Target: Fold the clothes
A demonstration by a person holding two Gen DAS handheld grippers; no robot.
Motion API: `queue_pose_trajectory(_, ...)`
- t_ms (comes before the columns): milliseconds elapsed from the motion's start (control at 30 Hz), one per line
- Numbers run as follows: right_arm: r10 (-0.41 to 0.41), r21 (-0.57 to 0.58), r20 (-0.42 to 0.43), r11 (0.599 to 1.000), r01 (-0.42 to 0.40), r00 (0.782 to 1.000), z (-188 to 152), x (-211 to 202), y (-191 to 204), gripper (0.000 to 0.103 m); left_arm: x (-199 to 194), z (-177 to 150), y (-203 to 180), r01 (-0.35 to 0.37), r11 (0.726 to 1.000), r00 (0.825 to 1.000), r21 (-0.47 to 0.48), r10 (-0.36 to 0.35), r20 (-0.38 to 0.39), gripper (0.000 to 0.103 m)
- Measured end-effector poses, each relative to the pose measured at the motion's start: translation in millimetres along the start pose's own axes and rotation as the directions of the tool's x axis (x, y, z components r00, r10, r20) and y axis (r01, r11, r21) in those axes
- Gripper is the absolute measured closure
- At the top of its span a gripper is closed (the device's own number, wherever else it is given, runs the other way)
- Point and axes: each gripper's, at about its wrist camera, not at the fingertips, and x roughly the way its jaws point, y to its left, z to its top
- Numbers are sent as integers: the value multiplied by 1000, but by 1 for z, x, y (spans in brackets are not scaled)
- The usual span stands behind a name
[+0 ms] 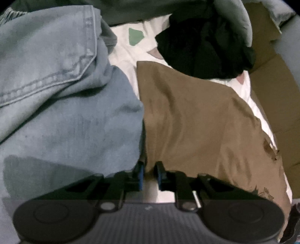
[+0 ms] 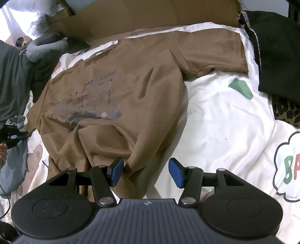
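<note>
A brown T-shirt [image 2: 116,90] with a dark blue print lies spread on the white bed sheet [image 2: 221,120]. My right gripper [image 2: 146,172] hovers over its near hem, open wide; a raised fold of the shirt sits between the blue pads [image 2: 117,173], close to the left one. My left gripper [image 1: 150,176] is at the shirt's other edge, next to light blue jeans [image 1: 56,84]. Its pads [image 1: 141,177] stand a narrow gap apart, with the edge of the brown T-shirt [image 1: 196,122] reaching in at the tips and white sheet showing lower in the gap. The cloth drapes over its right finger.
A black garment [image 1: 204,48] lies beyond the shirt, and another dark pile [image 2: 277,50] lies at the right with leopard-print cloth [image 2: 286,112]. Flat cardboard [image 2: 150,16] lines the far side. Grey clothing [image 2: 13,78] is heaped at the left.
</note>
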Motion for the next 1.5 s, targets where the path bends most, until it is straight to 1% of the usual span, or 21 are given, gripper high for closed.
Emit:
queue_pose_trajectory(100,-1,6,3,1000,1,1000,-1,-1,-1,43,-12,3,-3,-43,999,999,22,43,26,84)
queue_pose_trajectory(133,-2,8,2,1000,2,1000,-1,-1,-2,43,-18,4,-4,-57,998,998,29,55,41,86)
queue_pose_trajectory(233,-5,13,-4,1000,5,1000,-3,1,-3,43,-40,13,-6,-88,995,990,44,83,111,84)
queue_pose_trajectory(300,-5,8,-4,1000,5,1000,-3,1,-3,43,-49,22,-7,-83,995,986,47,76,150,82)
queue_pose_trajectory(333,-5,6,-3,1000,5,1000,-3,1,-2,43,-50,27,-8,-67,997,986,49,58,154,81)
queue_pose_trajectory(400,-5,2,-3,1000,5,1000,-2,1,-2,43,-46,37,-12,-28,998,989,56,20,146,81)
queue_pose_trajectory(533,-8,6,-6,1000,8,1000,-2,1,-3,43,-28,49,-22,-1,999,993,49,-4,120,82)
queue_pose_trajectory(667,-10,7,-10,1000,11,1000,-2,2,-4,43,-7,55,-27,5,999,997,35,-7,77,82)
queue_pose_trajectory(867,-15,7,-18,1000,15,1000,0,6,-4,43,13,55,-38,24,998,999,57,-27,43,81)
queue_pose_trajectory(900,-15,5,-19,1000,15,1000,0,7,-3,43,18,55,-37,22,998,999,57,-24,35,79)
queue_pose_trajectory(967,-14,-3,-21,1000,14,1000,0,8,-1,43,27,55,-36,15,998,1000,57,-16,20,79)
queue_pose_trajectory(1033,-14,-9,-23,1000,14,1000,0,8,0,43,32,56,-31,-13,998,999,61,12,30,87)
queue_pose_trajectory(1133,-16,-12,-22,1000,16,1000,0,8,1,43,31,60,-25,-43,997,998,64,39,56,89)
queue_pose_trajectory(1167,-17,-10,-22,1000,17,1000,0,8,0,43,28,61,-24,-92,993,994,71,87,73,89)
queue_pose_trajectory(1200,-18,-8,-22,1000,17,1000,0,8,0,43,25,62,-24,-138,987,987,77,131,89,91)
queue_pose_trajectory(1233,-18,-6,-23,1000,18,1000,0,8,0,43,23,64,-21,-161,984,983,73,153,99,91)
queue_pose_trajectory(1400,-24,-6,-24,1000,24,999,1,10,-2,42,20,71,-6,-100,995,992,24,98,84,91)
queue_pose_trajectory(1467,-28,-6,-24,1000,27,999,1,10,-3,41,14,70,-8,-92,996,991,14,91,95,85)
queue_pose_trajectory(1500,-29,-4,-23,1000,29,999,1,10,-4,40,10,69,-11,-89,996,991,15,87,103,79)
